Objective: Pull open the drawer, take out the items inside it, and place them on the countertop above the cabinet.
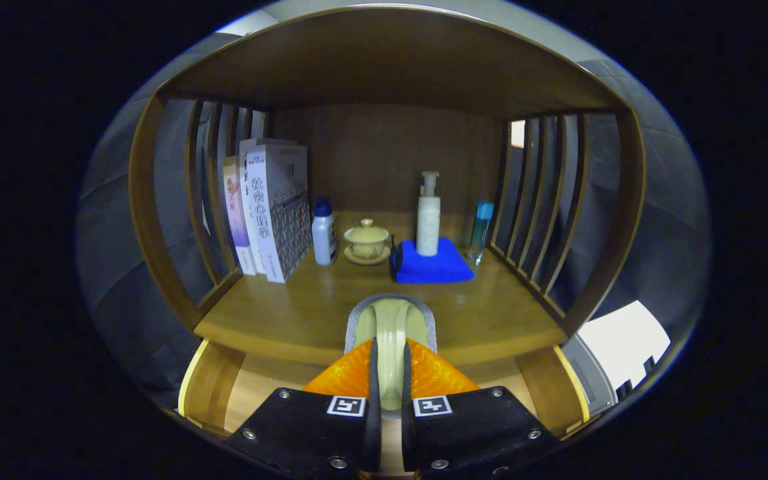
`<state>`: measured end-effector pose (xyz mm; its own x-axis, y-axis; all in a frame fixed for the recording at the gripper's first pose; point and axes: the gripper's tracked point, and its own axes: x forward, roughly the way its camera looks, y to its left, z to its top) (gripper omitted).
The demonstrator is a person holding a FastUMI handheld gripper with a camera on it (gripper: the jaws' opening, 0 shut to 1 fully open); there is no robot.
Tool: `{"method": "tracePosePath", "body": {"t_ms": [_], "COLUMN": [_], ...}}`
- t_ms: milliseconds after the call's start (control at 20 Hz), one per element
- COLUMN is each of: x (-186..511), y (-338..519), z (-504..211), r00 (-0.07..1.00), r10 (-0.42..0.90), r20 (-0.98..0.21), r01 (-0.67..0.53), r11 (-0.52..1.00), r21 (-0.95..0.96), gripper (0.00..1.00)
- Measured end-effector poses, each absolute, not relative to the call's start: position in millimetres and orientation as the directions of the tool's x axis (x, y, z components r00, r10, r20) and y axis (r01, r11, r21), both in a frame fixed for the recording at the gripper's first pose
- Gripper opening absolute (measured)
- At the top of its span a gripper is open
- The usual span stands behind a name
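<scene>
A: What have you got in your tool (pixel 391 373) right now?

B: You're clamping a pale cream, thin-edged item with a grey rim (pixel 391 320) between both fingers (pixel 347 377). It stands edge-on in the narrow gap and pokes out ahead of the tips. What it is exactly, you cannot tell from here.

A: And where does it sit?

B: You hold it over the front edge of the brown wooden tabletop (pixel 291 313), above the open light-wood drawer (pixel 211 383) whose side walls show on both sides of your fingers.

A: Count what stands on the tabletop beyond the fingers.

B: Three upright books (pixel 267 210) lean together by the left slatted side. Next to them comes one small white bottle with a blue cap (pixel 323 232). Then one beige lidded ceramic cup on its saucer (pixel 367 242). One folded blue cloth (pixel 432 263) lies just right of the cup, and one white pump bottle (pixel 428 217) stands on its rear part. One slim clear bottle with a teal cap (pixel 481 230) stands just beside the cloth, near the right slats.

A: So how many bottles?

B: Three in all, each apart from the others.
</scene>
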<state>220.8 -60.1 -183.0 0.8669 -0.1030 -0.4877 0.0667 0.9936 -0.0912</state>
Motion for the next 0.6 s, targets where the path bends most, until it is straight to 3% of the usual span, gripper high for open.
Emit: {"method": "tracePosePath", "body": {"t_ms": [600], "x": [310.0], "y": [-69.5], "z": [-217.6], "r00": [0.881], "r10": [-0.035], "r20": [-0.472], "r01": [-0.049], "r11": [0.985], "r21": [-0.164], "gripper": [0.17]}}
